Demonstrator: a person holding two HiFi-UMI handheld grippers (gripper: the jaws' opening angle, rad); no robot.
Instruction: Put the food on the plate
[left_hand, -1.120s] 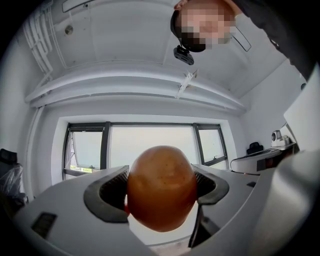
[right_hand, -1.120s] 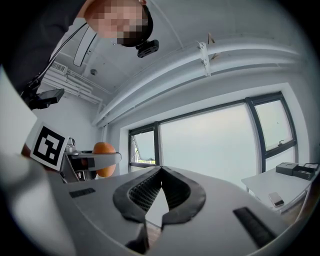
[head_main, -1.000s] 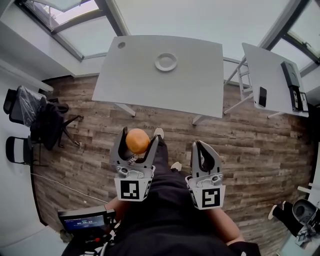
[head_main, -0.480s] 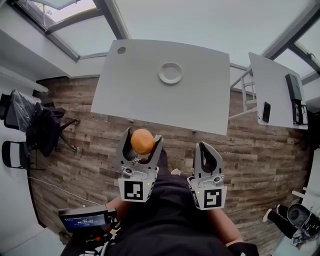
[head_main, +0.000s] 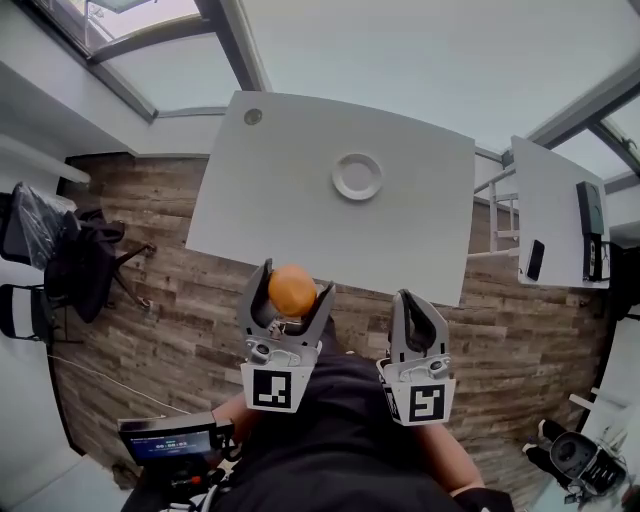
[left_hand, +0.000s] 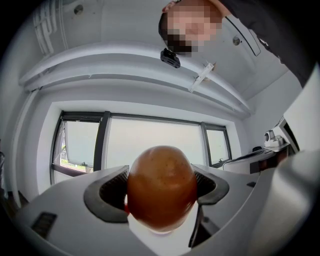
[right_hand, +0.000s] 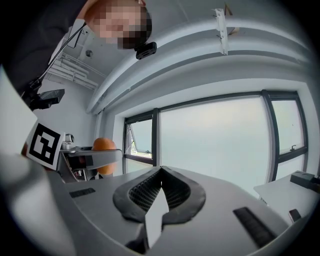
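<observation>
Under me, the wooden floor fills most of the head view, and on it ahead of me stands a wide white table. A second white table stands off to the right, apart from the first. Dark chairs are bunched at the left by the wall.

The white plate sits on the wide table, near its middle. I hold both grippers out level in front of my body, side by side, close to the table's near edge. My left gripper is clenched on the orange. In the left gripper view its two ribbed pads press on the fruit from either side, and the jaws stand wide around it. My right gripper grasps nothing: its jaws are brought together and meet at their tips.

The orange hangs in the air right at the table's near edge, well apart from the plate. In the right gripper view it shows small at the left, in the other gripper. A dark phone lies on the second table.
</observation>
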